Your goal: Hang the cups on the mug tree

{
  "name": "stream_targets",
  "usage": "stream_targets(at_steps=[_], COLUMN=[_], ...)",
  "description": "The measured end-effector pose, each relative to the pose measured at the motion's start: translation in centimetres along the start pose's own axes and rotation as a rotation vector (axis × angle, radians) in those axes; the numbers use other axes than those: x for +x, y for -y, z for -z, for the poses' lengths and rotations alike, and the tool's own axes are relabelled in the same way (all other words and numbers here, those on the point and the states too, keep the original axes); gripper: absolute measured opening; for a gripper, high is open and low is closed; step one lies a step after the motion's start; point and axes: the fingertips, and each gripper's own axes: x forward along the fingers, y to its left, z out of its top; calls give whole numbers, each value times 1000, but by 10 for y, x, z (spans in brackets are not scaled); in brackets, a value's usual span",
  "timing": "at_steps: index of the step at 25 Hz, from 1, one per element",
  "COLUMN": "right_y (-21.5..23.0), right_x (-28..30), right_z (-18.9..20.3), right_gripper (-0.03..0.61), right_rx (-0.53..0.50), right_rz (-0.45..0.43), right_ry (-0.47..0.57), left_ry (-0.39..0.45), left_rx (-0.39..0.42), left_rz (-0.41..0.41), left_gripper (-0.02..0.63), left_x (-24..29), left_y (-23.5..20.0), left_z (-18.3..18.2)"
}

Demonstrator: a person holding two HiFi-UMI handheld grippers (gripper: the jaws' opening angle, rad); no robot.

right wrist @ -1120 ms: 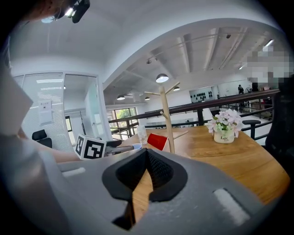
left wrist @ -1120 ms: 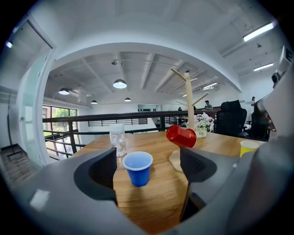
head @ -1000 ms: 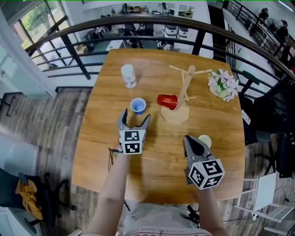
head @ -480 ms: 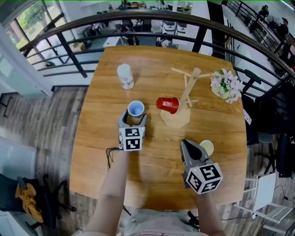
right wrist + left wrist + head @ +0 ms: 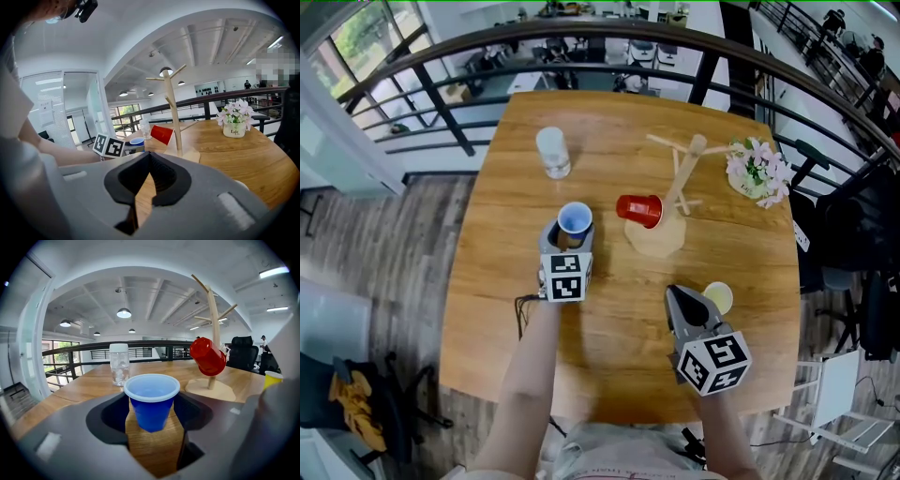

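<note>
Left of the mug tree (image 5: 680, 183), past the red cup (image 5: 639, 209) already slung on one of its low pegs, the blue cup (image 5: 575, 221) stands on the table (image 5: 609, 347) with its mouth up and its long axis vertical. That is the one I am after. It sits dead ahead of my left gripper (image 5: 570, 234), right between the two fingertips, so nothing needs lining up. The jaws have just been closing in on it with the cup between them. In the left gripper view the rim is round and unbent and I see daylight down both sides of the tapered wall, so I judge the pads are not pressing yet.

What the next move hangs on, as I read it, is the way from cup to tree. The tree lies to the right of the cup and slightly farther from me, with the red cup on the near-left peg directly in that path. The free pegs slant upward higher on the trunk, so the upright cup would have to be tipped mouth-first over one of them.

Nearer me than the tree, and a little to its right, my right gripper (image 5: 677, 294) points at the tabletop with its jaws pressed together on nothing. A yellow cup (image 5: 718, 298) sits just beside it on its right. Of the two grippers, the left is plainly the one placed for the blue cup.
</note>
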Motion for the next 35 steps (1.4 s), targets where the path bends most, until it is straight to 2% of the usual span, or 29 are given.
stream_targets(at_steps=[9,19,35], right_y=[-11,-12,-12], right_x=[-13,-37,-64], right_z=[-27,-50,-93], right_gripper=[3,3,3], right_rx=[-30,-50,-73], right_rz=[-31,-54,-98], right_ry=[34,70,183], left_ry=[3,64,178], left_rx=[25,23,142], left_rz=[-13,-51,-118], left_gripper=[311,310,308], left_x=[-31,-63,-101], left_y=[1,2,2], left_z=[-21,-72,-162])
